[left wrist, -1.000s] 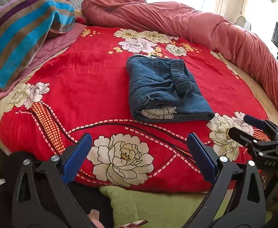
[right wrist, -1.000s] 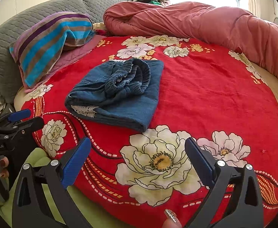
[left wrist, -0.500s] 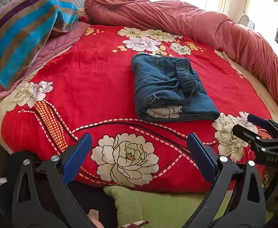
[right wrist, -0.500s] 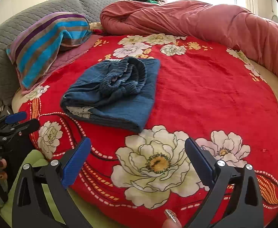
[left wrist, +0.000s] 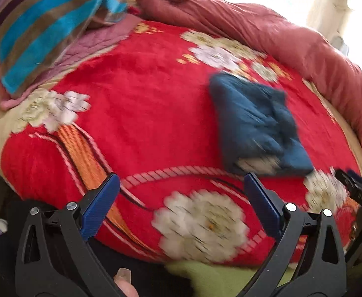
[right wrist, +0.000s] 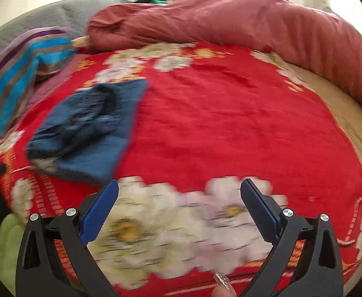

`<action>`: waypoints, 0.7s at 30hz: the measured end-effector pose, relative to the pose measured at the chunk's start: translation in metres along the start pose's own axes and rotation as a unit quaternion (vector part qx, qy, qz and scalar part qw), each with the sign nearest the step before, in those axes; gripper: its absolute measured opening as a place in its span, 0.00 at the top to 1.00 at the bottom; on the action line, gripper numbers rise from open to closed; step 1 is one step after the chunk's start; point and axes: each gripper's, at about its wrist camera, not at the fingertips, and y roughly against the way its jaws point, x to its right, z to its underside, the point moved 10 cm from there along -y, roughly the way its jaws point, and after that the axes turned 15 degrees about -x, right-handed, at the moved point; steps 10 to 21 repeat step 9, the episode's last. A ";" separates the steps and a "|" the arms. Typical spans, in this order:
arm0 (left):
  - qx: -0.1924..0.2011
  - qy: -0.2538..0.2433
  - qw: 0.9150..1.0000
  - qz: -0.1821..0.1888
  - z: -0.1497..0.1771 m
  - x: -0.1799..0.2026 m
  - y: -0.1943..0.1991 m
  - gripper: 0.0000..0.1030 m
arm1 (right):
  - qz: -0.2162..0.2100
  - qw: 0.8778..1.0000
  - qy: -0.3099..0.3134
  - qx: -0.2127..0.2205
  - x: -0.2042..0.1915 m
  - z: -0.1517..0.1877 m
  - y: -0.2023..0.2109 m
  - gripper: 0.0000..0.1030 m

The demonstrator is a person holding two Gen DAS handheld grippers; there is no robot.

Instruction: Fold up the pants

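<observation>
The blue denim pants (left wrist: 255, 123) lie folded into a compact bundle on the red floral blanket (left wrist: 143, 104). They also show in the right wrist view (right wrist: 89, 128), at the left. My left gripper (left wrist: 181, 198) is open and empty, near the bed's front edge, short of the pants and to their left. My right gripper (right wrist: 179, 200) is open and empty over the white flowers, to the right of the pants. The right gripper's tip (left wrist: 356, 188) shows at the left wrist view's right edge. Both views are motion-blurred.
A striped pillow (left wrist: 39, 29) lies at the back left on a pink quilted cloth (left wrist: 86, 47). A rolled dusty-red duvet (left wrist: 267, 32) runs along the back and right. A green cloth (left wrist: 218, 279) hangs below the bed's front edge. A grey headboard (right wrist: 57, 14) stands behind.
Both grippers have pulled back and swung, the left toward the left and the right toward the right. The pants have stayed folded on the blanket.
</observation>
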 end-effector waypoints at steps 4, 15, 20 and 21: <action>0.001 0.050 0.996 -0.077 -0.046 -0.066 -0.015 0.09 | 0.056 0.995 -0.083 0.007 0.089 -0.019 -0.005 0.05; -0.038 0.158 0.978 -0.131 -0.098 -0.179 -0.049 0.09 | 0.157 0.969 -0.189 0.008 0.225 -0.038 -0.004 0.05; -0.038 0.158 0.978 -0.131 -0.098 -0.179 -0.049 0.09 | 0.157 0.969 -0.189 0.008 0.225 -0.038 -0.004 0.05; -0.038 0.158 0.978 -0.131 -0.098 -0.179 -0.049 0.09 | 0.157 0.969 -0.189 0.008 0.225 -0.038 -0.004 0.05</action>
